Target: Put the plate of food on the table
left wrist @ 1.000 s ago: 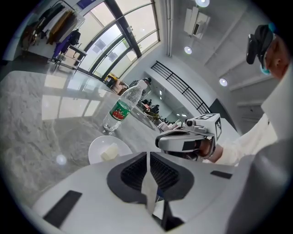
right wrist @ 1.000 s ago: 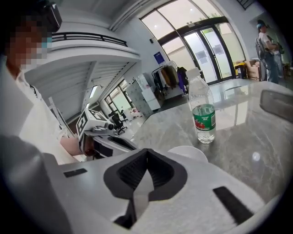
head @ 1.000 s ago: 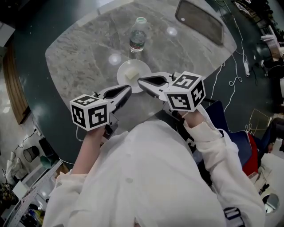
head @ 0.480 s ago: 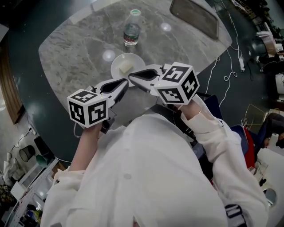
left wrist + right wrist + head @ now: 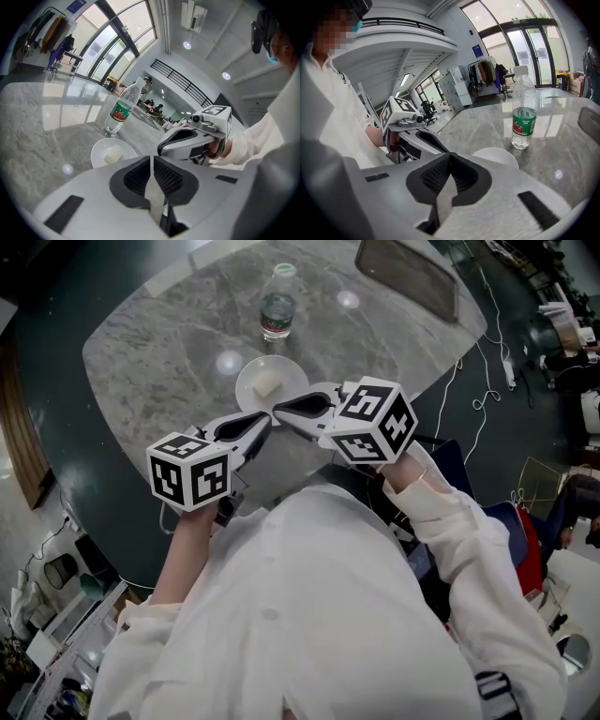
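Observation:
A small white plate (image 5: 272, 385) with a pale block of food (image 5: 268, 383) rests on the grey marble table (image 5: 159, 352); it also shows as the plate (image 5: 104, 151) in the left gripper view and the plate (image 5: 499, 154) in the right gripper view. My left gripper (image 5: 267, 421) sits just short of its near rim, shut and empty. My right gripper (image 5: 278, 409) points left at the same rim, also shut with nothing held. In the gripper views, the left gripper (image 5: 151, 161) and the right gripper (image 5: 450, 158) each have pads pressed together.
A water bottle (image 5: 277, 306) with a green label stands beyond the plate, upright. A dark rectangular tray (image 5: 408, 277) lies at the table's far right corner. Cables (image 5: 487, 381) run over the dark floor to the right. The table's near edge is under my arms.
The head view has shifted slightly. Both grippers stay shut at the plate's near rim, the right one drawn back a little. The plate has not moved on the table.

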Motion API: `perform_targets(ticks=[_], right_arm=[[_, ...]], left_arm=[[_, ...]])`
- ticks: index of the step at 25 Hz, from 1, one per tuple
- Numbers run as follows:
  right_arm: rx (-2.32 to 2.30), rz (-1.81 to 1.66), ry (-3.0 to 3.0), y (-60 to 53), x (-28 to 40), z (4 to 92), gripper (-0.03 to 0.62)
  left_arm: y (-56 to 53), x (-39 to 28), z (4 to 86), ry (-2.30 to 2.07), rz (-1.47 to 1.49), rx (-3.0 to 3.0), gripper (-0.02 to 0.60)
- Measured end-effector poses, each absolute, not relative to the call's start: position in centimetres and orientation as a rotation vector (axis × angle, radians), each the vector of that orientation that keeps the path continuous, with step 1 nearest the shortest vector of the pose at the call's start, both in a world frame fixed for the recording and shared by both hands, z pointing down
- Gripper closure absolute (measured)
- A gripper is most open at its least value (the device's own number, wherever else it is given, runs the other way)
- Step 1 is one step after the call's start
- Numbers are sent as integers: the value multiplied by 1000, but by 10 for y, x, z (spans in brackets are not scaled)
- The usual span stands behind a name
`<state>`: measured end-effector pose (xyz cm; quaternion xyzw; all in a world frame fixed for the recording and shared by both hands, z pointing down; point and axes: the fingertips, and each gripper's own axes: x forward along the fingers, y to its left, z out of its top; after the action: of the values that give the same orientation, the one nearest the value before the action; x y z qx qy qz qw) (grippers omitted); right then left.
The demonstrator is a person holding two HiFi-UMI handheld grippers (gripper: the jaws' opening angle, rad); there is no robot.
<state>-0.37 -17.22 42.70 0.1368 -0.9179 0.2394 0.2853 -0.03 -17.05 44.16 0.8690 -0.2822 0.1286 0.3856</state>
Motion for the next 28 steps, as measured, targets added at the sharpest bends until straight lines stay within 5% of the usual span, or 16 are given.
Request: perform_targets(ticks=[17,28], right_arm=[[447,543,-2429,-157,-7,428,592],[732,786,-2499,-153,8,438,592]], left_arm=[[-146,-4,447,-660,391,2210,549],[-139,-4,454,-677,421,2207,549]])
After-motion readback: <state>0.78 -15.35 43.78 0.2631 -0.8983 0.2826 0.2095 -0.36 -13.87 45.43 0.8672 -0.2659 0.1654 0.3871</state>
